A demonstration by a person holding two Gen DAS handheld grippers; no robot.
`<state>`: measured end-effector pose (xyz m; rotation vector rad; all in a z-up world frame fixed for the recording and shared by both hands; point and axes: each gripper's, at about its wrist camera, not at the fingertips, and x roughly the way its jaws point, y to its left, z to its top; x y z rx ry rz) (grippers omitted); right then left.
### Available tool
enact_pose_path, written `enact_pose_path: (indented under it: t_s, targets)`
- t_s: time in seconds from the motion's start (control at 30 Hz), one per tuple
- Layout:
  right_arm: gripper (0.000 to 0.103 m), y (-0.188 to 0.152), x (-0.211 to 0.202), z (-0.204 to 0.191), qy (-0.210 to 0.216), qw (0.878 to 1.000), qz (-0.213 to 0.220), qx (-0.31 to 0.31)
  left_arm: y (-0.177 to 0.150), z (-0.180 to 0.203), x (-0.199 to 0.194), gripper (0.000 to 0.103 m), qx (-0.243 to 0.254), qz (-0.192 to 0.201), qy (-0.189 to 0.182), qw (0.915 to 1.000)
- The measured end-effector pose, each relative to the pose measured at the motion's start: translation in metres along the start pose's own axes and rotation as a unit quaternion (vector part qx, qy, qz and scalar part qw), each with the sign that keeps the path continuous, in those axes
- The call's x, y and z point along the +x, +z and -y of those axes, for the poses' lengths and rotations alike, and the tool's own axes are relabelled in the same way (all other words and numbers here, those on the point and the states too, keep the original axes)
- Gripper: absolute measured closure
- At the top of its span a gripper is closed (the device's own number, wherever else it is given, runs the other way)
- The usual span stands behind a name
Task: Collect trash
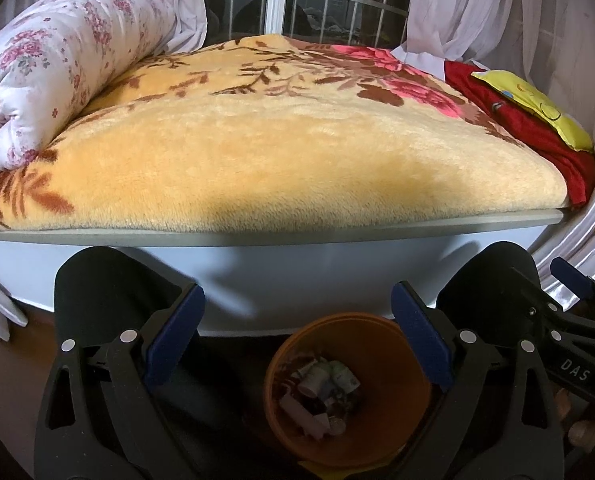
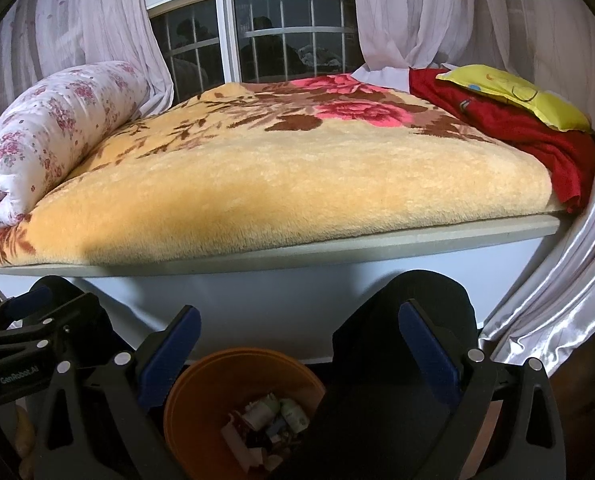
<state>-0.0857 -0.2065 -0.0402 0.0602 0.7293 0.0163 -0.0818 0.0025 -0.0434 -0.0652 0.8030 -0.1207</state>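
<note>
An orange trash bin (image 1: 381, 340) stands on the dark floor at the foot of the bed, with several pieces of paper and wrapper trash (image 1: 325, 392) at its bottom. My left gripper (image 1: 297, 336) hangs above the bin's left rim, open and empty. The bin also shows in the right wrist view (image 2: 201, 392), with the trash (image 2: 269, 428) inside. My right gripper (image 2: 299, 352) is open and empty above the bin's right side. Each gripper sees the other at its frame edge.
A bed with a yellow floral blanket (image 1: 289, 152) fills the view ahead. A rolled floral quilt (image 1: 45, 76) lies at its left; a red cloth (image 1: 537, 136) and a yellow pillow (image 1: 537, 108) lie at its right. Curtains (image 2: 569, 280) hang at the right.
</note>
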Motion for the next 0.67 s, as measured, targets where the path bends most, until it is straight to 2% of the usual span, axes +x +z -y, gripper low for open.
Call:
enact_pose_path:
  t_s: [0.27, 0.47, 0.67]
  targets:
    - [0.005, 0.0004, 0.0007, 0.0006, 0.0, 1.0, -0.001, 0.0, -0.0035, 0.0043, 0.0016, 0.008, 0.012, -0.006, 0.006, 0.9999]
    - [0.005, -0.0017, 0.0012, 0.0025, 0.0, 1.0, -0.002, 0.002, -0.0048, 0.006, -0.004, 0.008, 0.015, 0.009, 0.011, 0.9998]
    - [0.005, -0.0023, 0.0017, 0.004, 0.0, 1.0, -0.001, 0.005, -0.0056, 0.005, 0.0014, 0.008, 0.01, -0.006, -0.004, 0.9999]
